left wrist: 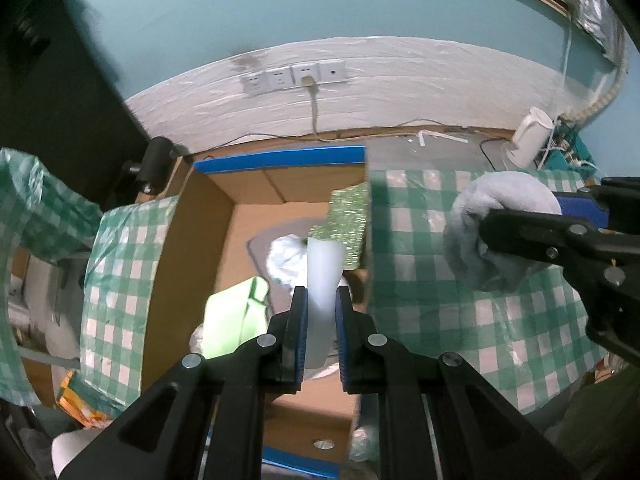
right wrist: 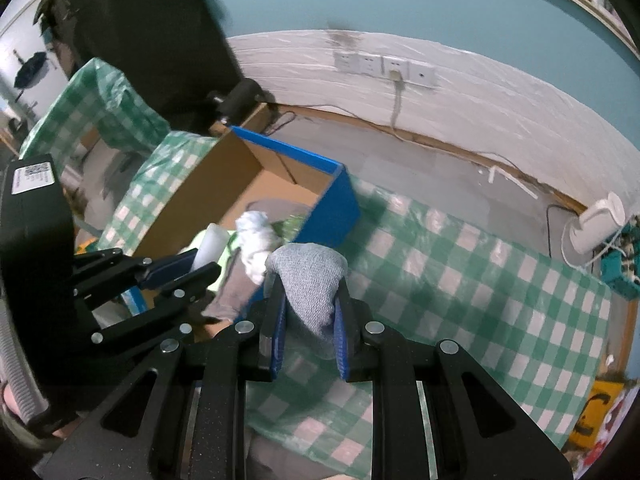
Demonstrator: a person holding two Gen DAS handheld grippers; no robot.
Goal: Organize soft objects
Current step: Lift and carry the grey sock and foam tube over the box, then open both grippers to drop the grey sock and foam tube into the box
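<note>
I take the cardboard box with the blue rim as my landmark, since everything soft seems bound for it. Inside it I already see a crumpled white cloth, a light green bag, a grey cloth lying flat on the bottom, and a sparkly green sponge leaning against the box's right wall. So I judge the sorting to be well under way, with several pieces already delivered.

My left tool is clenched on a pale white foam piece, which stands up between the pads directly above the open box (it looks ready to be dropped in, though I cannot tell how high it hangs over the contents). In the right wrist view the same piece shows over the box's near corner.

My right tool is gripping a rolled grey-blue towel, pinched at its lower end with the bulk bulging out past the fingertips. It is outside the box, just right of its blue wall, above the green checked tablecloth on the table. From the left wrist view the towel sits well right of the box.

What remains, as I judge it: release the foam into the box, then carry the towel left over the wall and let it go. I see no other loose soft things on the cloth right of the box.
</note>
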